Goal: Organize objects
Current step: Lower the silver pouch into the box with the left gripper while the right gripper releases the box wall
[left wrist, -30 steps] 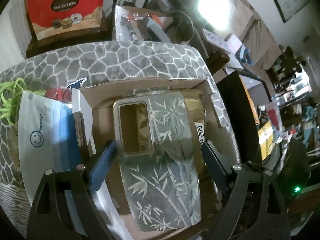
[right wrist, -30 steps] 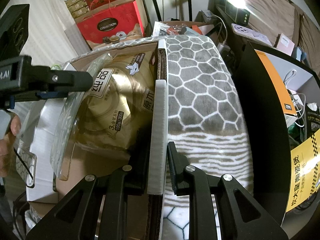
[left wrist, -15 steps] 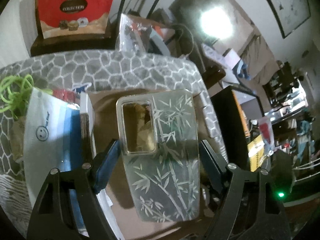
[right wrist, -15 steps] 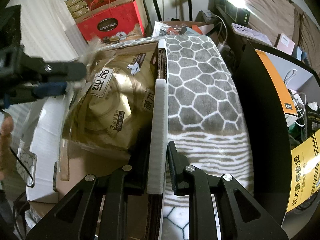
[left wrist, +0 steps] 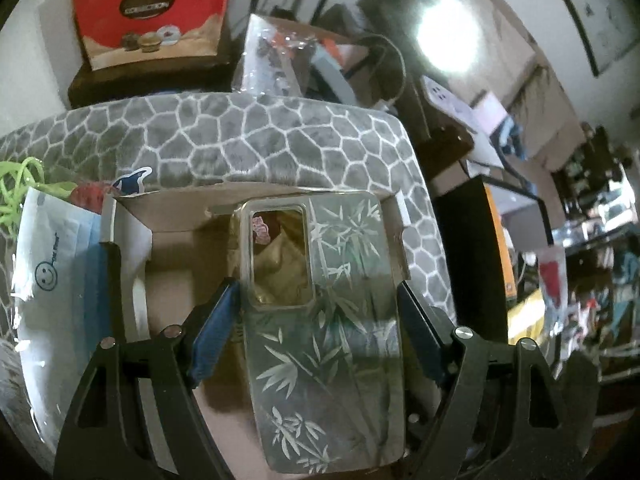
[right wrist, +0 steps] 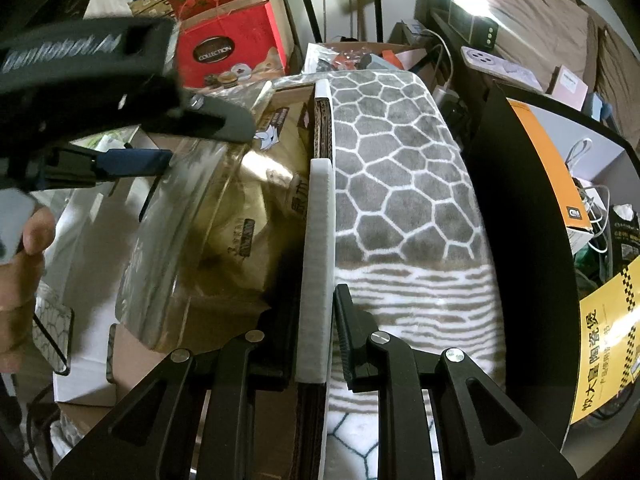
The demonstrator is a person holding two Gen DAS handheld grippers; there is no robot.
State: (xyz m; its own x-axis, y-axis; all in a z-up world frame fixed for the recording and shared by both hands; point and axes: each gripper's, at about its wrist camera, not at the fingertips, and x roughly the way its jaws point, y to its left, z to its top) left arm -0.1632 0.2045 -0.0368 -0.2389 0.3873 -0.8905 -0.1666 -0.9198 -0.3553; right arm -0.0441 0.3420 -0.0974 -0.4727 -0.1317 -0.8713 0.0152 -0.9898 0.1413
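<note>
Clear phone case (left wrist: 328, 328) with a bamboo print sits clamped between the left gripper (left wrist: 320, 320) fingers, held flat over the open cardboard box (left wrist: 176, 248) and above the gold pack (right wrist: 248, 216) inside it. Right gripper (right wrist: 316, 340) is clenched on the white foam strip (right wrist: 318, 264) capping the box's right wall, its left finger inside the box and its right finger outside, over the grey blanket (right wrist: 400, 184). Mask pack (left wrist: 52, 280) lies left of the box.
</note>
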